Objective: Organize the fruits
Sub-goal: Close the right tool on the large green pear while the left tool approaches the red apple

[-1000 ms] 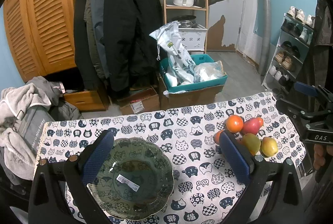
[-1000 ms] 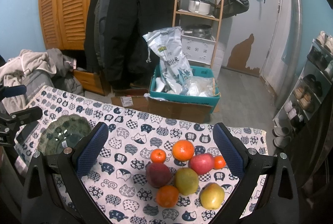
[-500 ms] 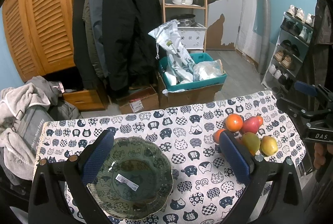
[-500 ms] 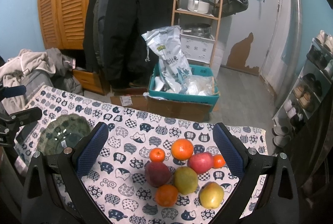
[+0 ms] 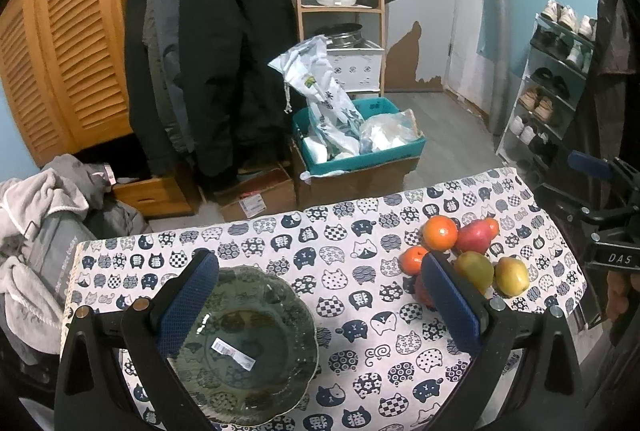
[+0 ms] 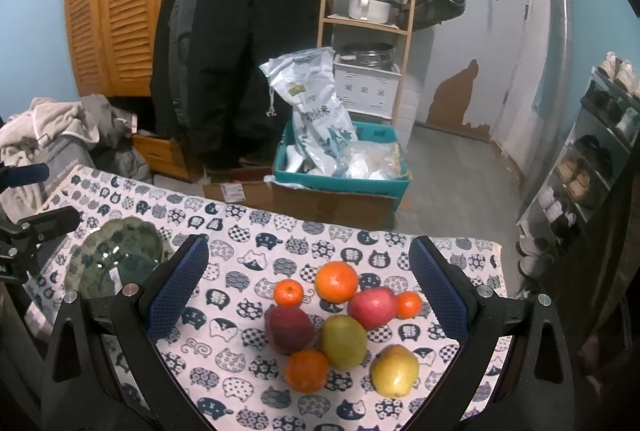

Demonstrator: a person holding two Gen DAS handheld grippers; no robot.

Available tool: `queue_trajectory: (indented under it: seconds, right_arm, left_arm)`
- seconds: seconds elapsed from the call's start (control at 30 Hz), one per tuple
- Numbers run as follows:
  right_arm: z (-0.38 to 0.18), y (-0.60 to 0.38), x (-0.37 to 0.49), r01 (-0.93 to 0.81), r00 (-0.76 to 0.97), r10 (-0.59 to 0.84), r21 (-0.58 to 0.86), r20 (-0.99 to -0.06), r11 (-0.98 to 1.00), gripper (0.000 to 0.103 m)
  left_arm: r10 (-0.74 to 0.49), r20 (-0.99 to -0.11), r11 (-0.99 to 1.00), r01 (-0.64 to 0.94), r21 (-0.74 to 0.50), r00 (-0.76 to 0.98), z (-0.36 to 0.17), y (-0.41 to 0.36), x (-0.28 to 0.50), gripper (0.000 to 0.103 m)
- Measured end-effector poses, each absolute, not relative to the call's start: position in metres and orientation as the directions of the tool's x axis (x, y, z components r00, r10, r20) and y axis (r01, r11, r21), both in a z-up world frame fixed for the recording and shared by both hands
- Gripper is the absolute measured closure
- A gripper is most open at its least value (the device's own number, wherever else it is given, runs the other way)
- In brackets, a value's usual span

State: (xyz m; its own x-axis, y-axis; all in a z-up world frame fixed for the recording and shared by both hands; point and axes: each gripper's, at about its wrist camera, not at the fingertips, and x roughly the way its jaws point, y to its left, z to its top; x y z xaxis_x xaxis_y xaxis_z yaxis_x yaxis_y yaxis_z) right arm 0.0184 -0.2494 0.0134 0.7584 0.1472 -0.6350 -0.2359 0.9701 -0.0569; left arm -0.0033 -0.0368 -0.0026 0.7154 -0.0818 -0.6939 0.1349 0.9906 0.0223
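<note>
Little changes over the last second: both views drift slightly. The left hand-held gripper (image 5: 318,307) hangs spread and empty over the green plate (image 5: 256,387) by the tabletop's left edge; the right hand-held gripper (image 6: 308,291), equally agape, frames the fruit cluster (image 6: 344,319) near the right edge, nothing yet moved

We see a white tablecloth (image 6: 248,255) printed with navy cat faces, a dark green glass plate (image 5: 256,347), orange tangerines (image 6: 336,281), red apples (image 6: 372,307) and yellow-green pears (image 6: 344,341).
</note>
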Motion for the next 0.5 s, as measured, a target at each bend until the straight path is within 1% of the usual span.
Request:
queue_trajectory:
  seconds: [0.3,0.5]
  right_arm:
    - [0.005,-0.294,0.017,-0.153,0.759,0.073,-0.067,-0.647,0.986,0.004]
    - [-0.009,-0.330,0.018,-0.082,0.736,0.018,-0.062,-0.676,0.995,0.004]
  left_arm:
    - [-0.128,-0.742,0.979,0.202,0.010,0.658,-0.020,-0.068,0.013,0.001]
    - [-0.140,-0.768,0.974,0.228,0.008,0.625,-0.037,-0.092,0.023,0.001]
